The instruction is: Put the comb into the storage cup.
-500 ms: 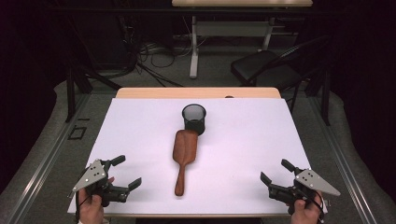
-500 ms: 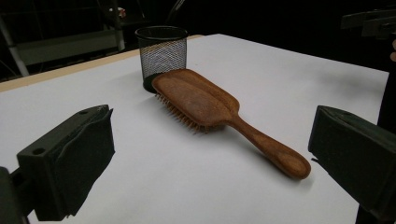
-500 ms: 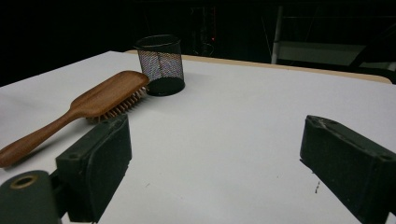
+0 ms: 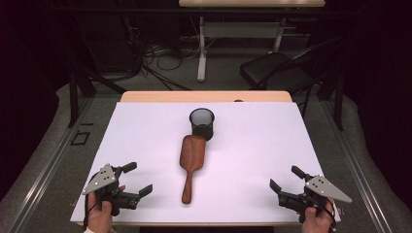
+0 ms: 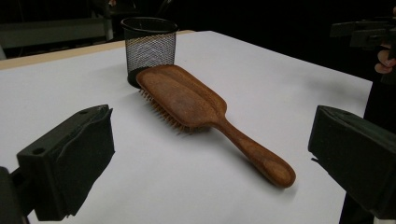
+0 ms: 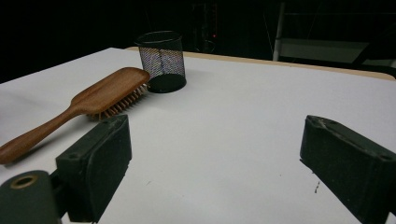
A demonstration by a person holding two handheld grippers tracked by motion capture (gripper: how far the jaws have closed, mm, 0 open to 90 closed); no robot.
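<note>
High view has my left tool (image 4: 132,180) and right tool (image 4: 286,179) low at the near corners of the white surface (image 4: 272,141), both with jaws apart on nothing, and the wooden hairbrush (image 4: 191,162) lying between them at mid-surface, its head touching the black mesh cup (image 4: 201,122) and its handle toward me. From my left tool's view the bristles (image 5: 161,112) face down and mostly hide under the head, and the cup's base is cut off behind it. Beyond the far edge the room is too dark for me to make out much besides a chair (image 4: 272,70) and cables.
</note>
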